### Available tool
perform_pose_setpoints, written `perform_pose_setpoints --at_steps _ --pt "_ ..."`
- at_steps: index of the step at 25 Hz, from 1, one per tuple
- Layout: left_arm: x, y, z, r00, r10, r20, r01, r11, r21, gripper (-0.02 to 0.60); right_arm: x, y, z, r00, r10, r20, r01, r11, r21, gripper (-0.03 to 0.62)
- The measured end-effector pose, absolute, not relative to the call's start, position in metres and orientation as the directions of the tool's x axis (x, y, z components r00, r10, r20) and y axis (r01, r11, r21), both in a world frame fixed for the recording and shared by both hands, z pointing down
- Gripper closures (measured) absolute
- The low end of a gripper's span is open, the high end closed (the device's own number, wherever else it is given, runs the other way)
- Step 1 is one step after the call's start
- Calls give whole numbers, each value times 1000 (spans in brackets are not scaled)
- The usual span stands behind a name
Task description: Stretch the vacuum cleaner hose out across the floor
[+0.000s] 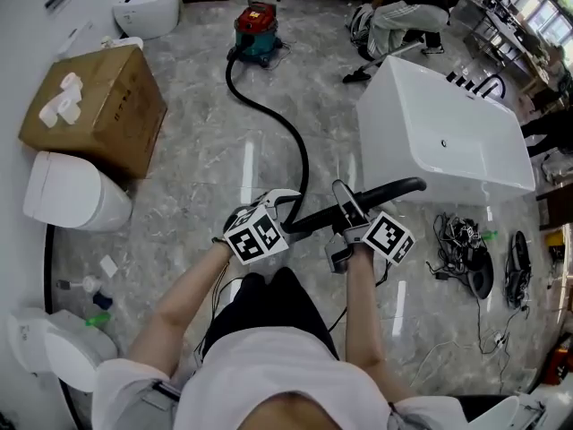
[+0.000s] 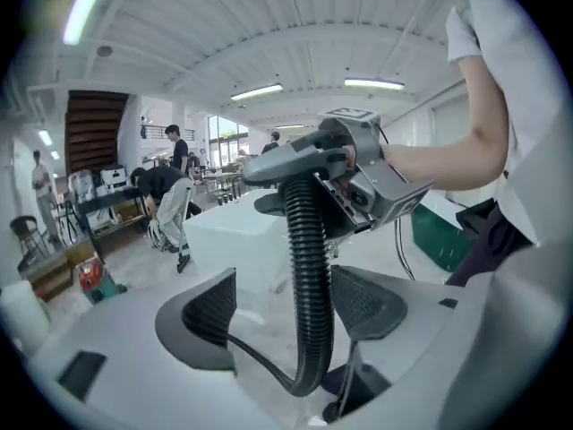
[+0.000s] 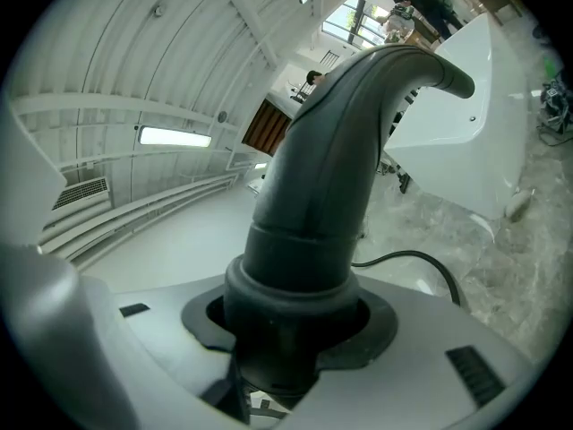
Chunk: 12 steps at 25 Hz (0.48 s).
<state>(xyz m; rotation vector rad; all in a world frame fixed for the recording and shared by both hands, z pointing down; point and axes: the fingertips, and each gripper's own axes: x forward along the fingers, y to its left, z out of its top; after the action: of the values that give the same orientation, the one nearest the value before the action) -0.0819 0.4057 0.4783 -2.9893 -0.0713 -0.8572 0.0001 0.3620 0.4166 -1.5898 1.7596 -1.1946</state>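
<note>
While the right gripper point(image 1: 347, 206) clamped the curved end of the hose point(image 1: 302, 150) at frame centre, seemingly to draw it from the vacuum cleaner point(image 1: 256, 27) at top, the left gripper point(image 1: 282, 202) stood open, loosely straddling the ribbed part.
</note>
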Motion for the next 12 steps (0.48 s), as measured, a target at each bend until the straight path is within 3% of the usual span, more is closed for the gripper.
perform_pose_setpoints --at_steps 9,12 --pt "-106 380 460 949 39 314 -88 -920 381 273 17 376 434 -176 -970 170 -467 -70 -882 388" --pt "-113 370 459 968 -20 251 -137 -880 455 379 24 384 447 -155 -976 153 -402 -79 -912 387"
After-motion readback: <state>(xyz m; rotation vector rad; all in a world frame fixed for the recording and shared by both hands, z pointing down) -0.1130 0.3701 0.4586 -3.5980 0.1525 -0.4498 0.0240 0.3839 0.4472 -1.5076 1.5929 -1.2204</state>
